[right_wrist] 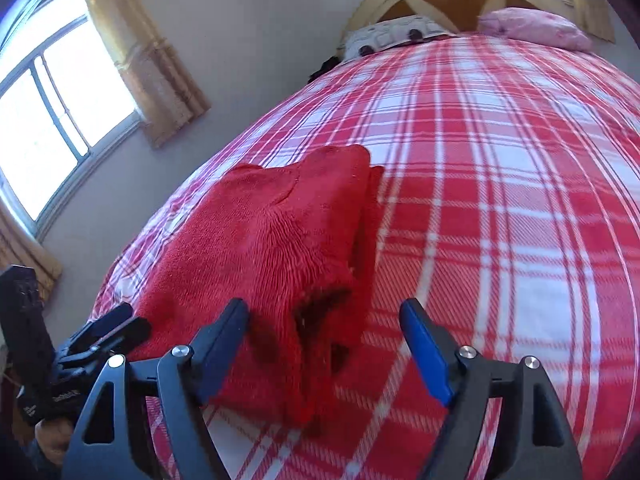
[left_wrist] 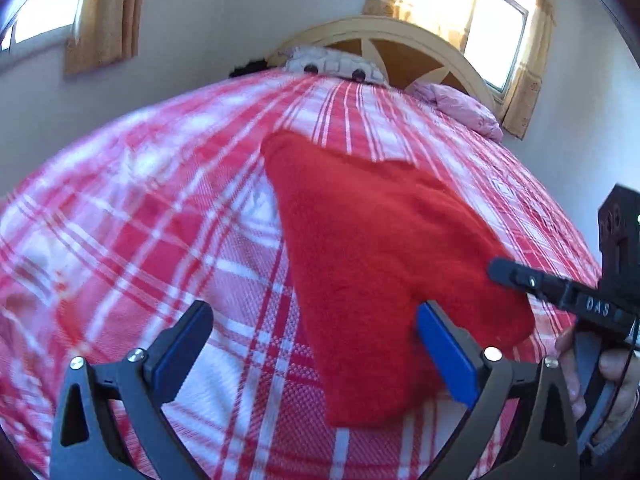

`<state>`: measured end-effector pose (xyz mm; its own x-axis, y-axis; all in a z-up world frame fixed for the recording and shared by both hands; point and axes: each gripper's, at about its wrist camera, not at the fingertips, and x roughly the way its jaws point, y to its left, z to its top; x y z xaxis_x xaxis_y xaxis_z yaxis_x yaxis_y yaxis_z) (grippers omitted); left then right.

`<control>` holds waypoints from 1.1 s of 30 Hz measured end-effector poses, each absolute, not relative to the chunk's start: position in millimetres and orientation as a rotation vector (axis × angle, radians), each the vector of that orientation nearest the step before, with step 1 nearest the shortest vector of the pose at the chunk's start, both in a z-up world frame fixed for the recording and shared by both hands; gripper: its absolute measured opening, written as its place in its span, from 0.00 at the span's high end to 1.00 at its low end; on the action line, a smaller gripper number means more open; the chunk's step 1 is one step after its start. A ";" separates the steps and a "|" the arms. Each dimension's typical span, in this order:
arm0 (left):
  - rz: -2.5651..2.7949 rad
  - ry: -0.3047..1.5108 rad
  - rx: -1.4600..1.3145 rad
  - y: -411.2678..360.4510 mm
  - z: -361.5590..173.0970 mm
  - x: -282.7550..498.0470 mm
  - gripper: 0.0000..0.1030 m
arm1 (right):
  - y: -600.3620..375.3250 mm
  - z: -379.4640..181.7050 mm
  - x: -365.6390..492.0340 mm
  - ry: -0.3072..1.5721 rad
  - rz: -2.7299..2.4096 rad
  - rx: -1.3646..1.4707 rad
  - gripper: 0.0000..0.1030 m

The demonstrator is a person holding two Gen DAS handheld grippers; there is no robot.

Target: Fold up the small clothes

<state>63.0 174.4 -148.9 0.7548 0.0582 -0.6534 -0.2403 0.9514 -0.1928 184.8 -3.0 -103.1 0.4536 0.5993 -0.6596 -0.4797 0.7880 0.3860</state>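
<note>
Clearly, the red garment [left_wrist: 372, 264] has been laid on the plaid bed [left_wrist: 160, 220], at two o'clock from the left gripper [left_wrist: 316, 348]; both it and the right gripper [right_wrist: 324, 340] are released, presumably so the fold can settle.

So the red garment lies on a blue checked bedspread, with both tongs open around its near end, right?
Not quite: the bedspread is red and white checked, not blue, as the right wrist view shows. The red garment does lie on it, with the left tongs and right tongs open.
</note>
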 end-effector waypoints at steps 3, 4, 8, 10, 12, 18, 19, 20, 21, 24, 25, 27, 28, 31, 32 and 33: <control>0.144 0.669 -0.217 164.7 -132.7 52.8 0.00 | -9.9 -106.2 165.8 0.876 0.636 0.148 0.24; 0.138 0.658 -0.209 162.5 -129.3 48.3 0.00 | -10.4 -105.3 161.2 0.871 0.632 0.143 0.24; 0.096 0.611 -0.199 157.2 -112.4 27.5 0.00 | -10.2 -71.4 130.5 0.780 0.629 0.090 0.24; 0.085 0.583 -0.185 155.2 -100.9 19.3 0.00 | -10.4 -48.6 114.6 0.708 0.631 0.062 0.24; 0.082 0.565 -0.182 152.4 -89.8 17.9 0.00 | -11.0 -24.8 98.7 0.636 0.630 0.030 0.24; 0.064 0.484 -0.204 151.7 -63.0 1.9 0.00 | -11.3 11.4 63.4 0.524 0.633 -0.037 0.23; 0.065 0.478 -0.201 151.3 -60.7 1.0 0.00 | -11.0 13.8 59.5 0.513 0.635 -0.044 0.23; 0.064 0.474 -0.199 149.8 -59.0 -0.3 0.00 | -10.7 16.0 55.8 0.500 0.636 -0.055 0.23; 0.064 0.468 -0.196 149.4 -56.8 -1.0 0.00 | -10.1 17.4 53.0 0.491 0.636 -0.063 0.23; 0.061 0.456 -0.196 148.0 -52.9 -5.1 0.00 | -9.9 19.8 47.4 0.473 0.641 -0.071 0.23; 0.059 0.452 -0.195 147.6 -51.8 -5.8 0.00 | -9.8 19.7 46.8 0.474 0.643 -0.069 0.23; 0.057 0.449 -0.193 145.9 -50.6 -7.0 0.00 | -9.7 18.8 48.0 0.476 0.640 -0.063 0.23; 0.055 0.448 -0.193 145.7 -50.6 -7.2 0.00 | -10.2 18.2 48.6 0.477 0.637 -0.062 0.23; 0.056 0.451 -0.190 144.8 -50.9 -7.3 0.00 | -12.1 16.9 49.5 0.481 0.628 -0.058 0.23; 0.055 0.450 -0.192 144.8 -50.8 -7.2 0.00 | -12.7 16.9 49.5 0.482 0.627 -0.056 0.23; 0.055 0.450 -0.193 144.4 -50.7 -7.5 0.00 | -13.6 16.4 49.6 0.482 0.627 -0.054 0.23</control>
